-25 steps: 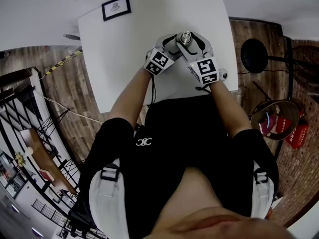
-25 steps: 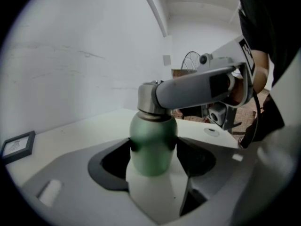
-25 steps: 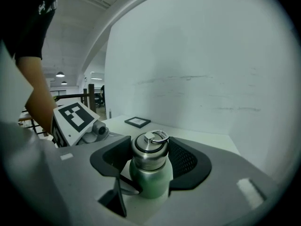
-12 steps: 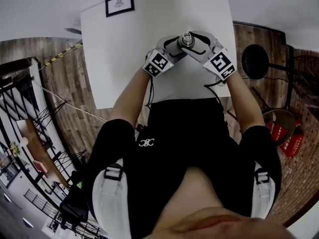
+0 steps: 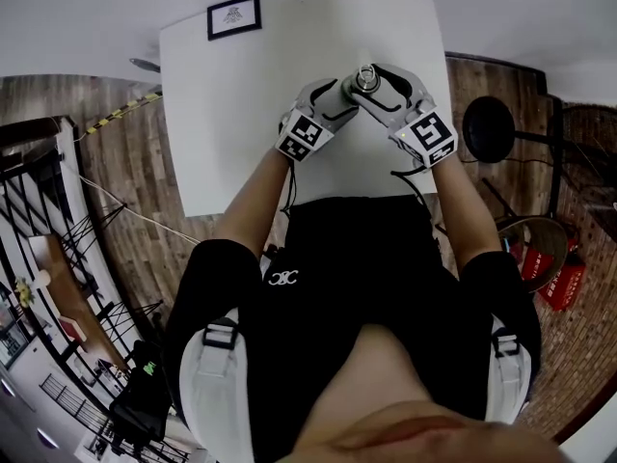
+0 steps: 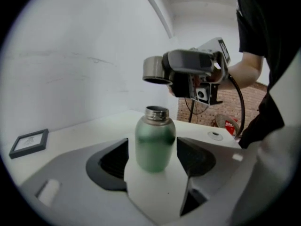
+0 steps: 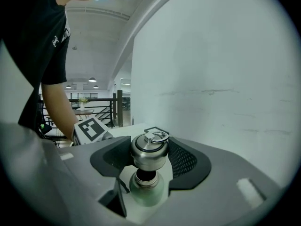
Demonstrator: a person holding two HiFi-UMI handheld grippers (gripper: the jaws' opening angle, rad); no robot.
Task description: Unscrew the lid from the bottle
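Note:
A green metal bottle (image 6: 155, 142) stands upright on the white table (image 5: 241, 114), its steel threaded mouth bare. My left gripper (image 6: 151, 160) is shut on the bottle's body, one pad on each side. My right gripper (image 7: 149, 157) is shut on the steel lid (image 7: 149, 149), which has a ring handle on top. The lid (image 6: 157, 69) hangs clear above the mouth, apart from the bottle (image 7: 145, 188). In the head view both grippers meet at the lid (image 5: 365, 78) near the table's far right; the bottle body is hidden under them there.
A small framed picture (image 5: 234, 16) lies at the table's far left corner. A black round stool (image 5: 487, 128) and a red extinguisher (image 5: 564, 283) stand on the wooden floor to the right. A white wall rises behind the table.
My right gripper's marker cube has swung outward to the right around the bottle top. The left gripper has stayed in place on the bottle.

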